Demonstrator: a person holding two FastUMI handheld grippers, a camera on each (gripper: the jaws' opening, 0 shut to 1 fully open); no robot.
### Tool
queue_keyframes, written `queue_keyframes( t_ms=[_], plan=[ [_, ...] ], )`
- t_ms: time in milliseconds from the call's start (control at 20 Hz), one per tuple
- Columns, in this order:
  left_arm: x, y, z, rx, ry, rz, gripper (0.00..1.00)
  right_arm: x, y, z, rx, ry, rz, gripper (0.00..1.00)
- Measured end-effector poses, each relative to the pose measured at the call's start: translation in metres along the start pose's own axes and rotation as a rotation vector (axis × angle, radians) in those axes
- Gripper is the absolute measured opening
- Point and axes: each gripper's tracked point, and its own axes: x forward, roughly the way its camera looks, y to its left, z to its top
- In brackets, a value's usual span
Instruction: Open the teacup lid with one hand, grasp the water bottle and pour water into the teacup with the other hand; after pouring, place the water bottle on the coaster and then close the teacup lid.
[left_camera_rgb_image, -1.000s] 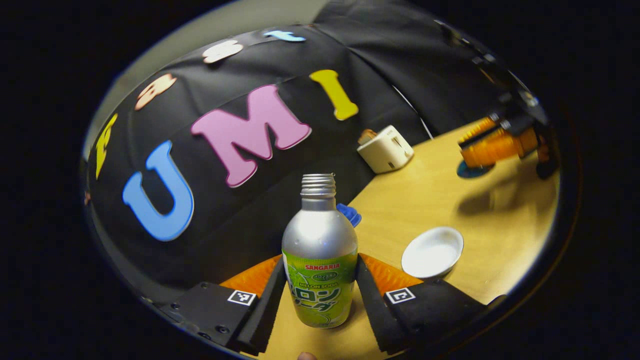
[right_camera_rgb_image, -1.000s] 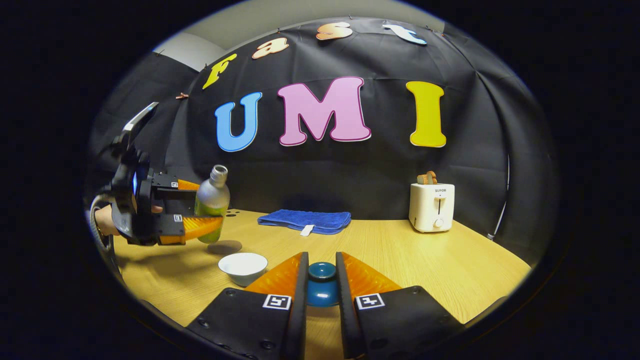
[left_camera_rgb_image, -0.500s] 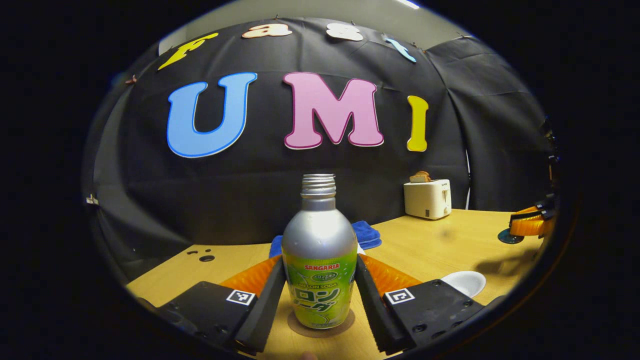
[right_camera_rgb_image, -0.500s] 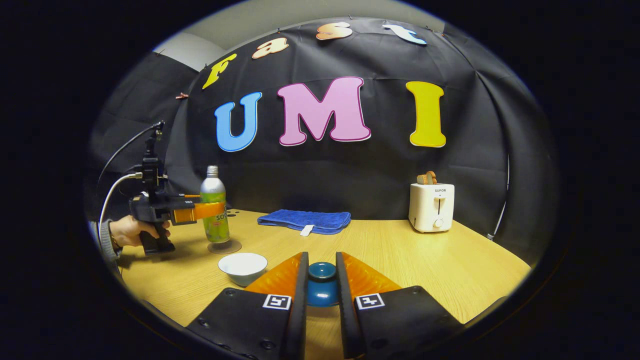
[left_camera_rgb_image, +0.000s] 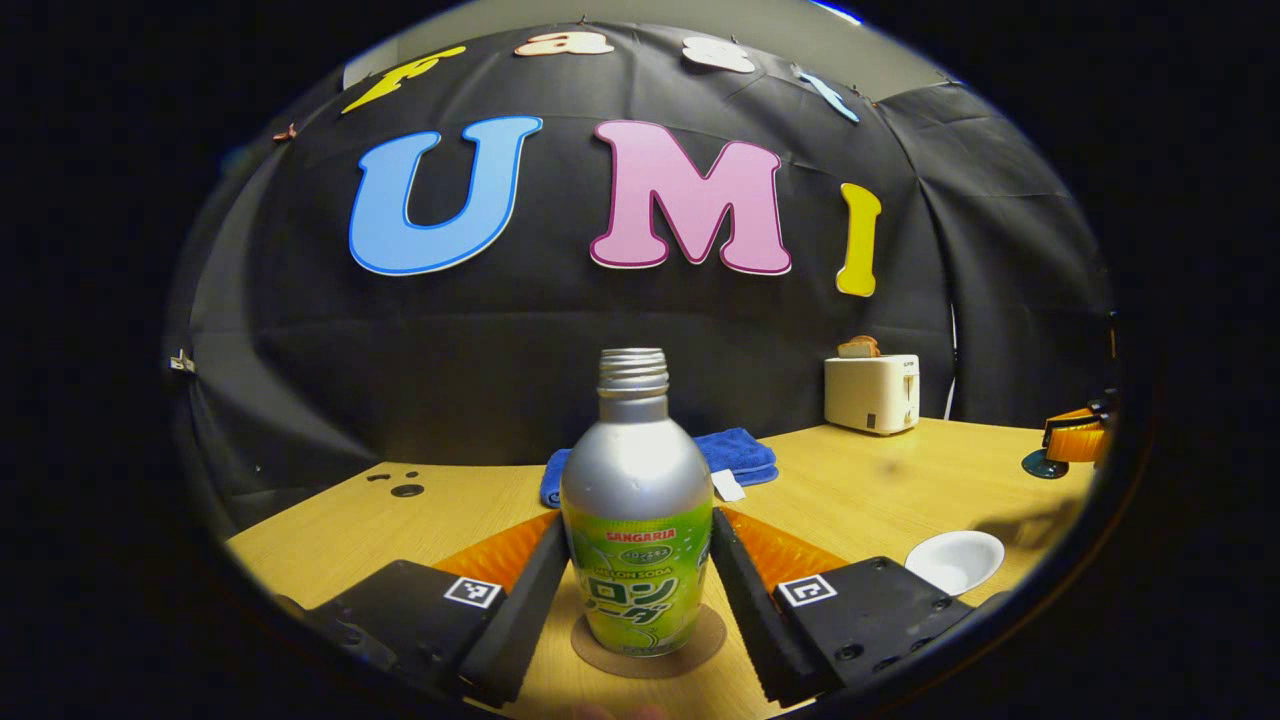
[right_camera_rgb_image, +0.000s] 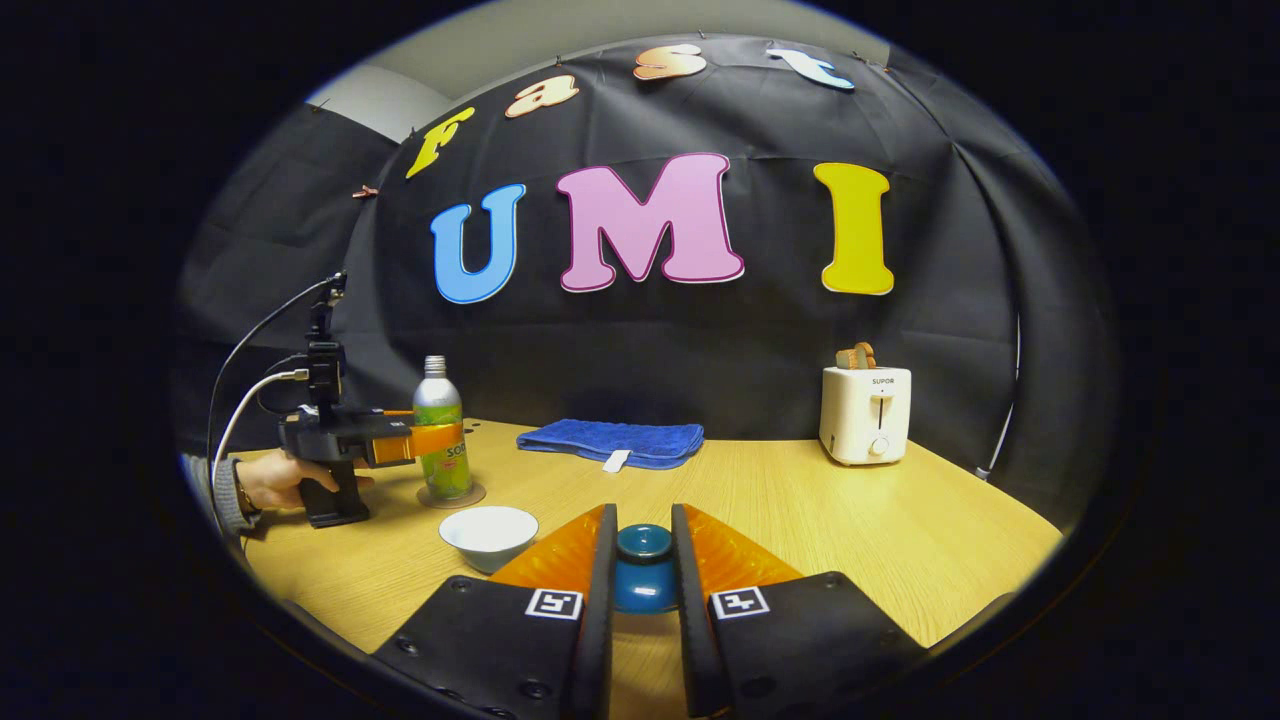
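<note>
On the coaster (left_camera_rgb_image: 648, 645) right up front, the bottle (left_camera_rgb_image: 637, 520) stands upright, uncapped, with the left gripper (left_camera_rgb_image: 636, 580) clamped on both its sides. The right gripper (right_camera_rgb_image: 641, 565) pinches the blue lid (right_camera_rgb_image: 643, 570) just above the table (right_camera_rgb_image: 850, 520). The open white cup (right_camera_rgb_image: 488, 532) sits left of it; towel (right_camera_rgb_image: 610, 441) and toaster (right_camera_rgb_image: 865, 413) at the back.

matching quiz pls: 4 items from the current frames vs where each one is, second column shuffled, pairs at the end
Items
1. water bottle
2. teacup lid
3. teacup
4. toaster

Places
A. far end of the table, by the booth wall
B. upright on the coaster, between the left gripper fingers
C. uncovered on the table, just in front of the coaster
D. between the right gripper fingers

Pairs: 1-B, 2-D, 3-C, 4-A
</note>
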Motion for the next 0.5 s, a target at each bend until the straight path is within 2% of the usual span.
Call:
queue_keyframes(
  t_ms=[100, 250, 500],
  plan=[
    [-0.005, 0.002, -0.003, 0.003, 0.014, 0.005, 0.92, 0.0, 0.0, 0.0, 0.001, 0.0, 0.001, 0.32],
    [-0.012, -0.003, -0.006, -0.029, 0.035, 0.007, 0.93, 0.0, 0.015, -0.001, 0.003, -0.001, 0.033, 0.32],
    [-0.021, -0.005, -0.002, -0.049, 0.012, 0.016, 0.93, 0.017, 0.077, -0.003, 0.006, 0.007, 0.187, 0.32]
  ],
)
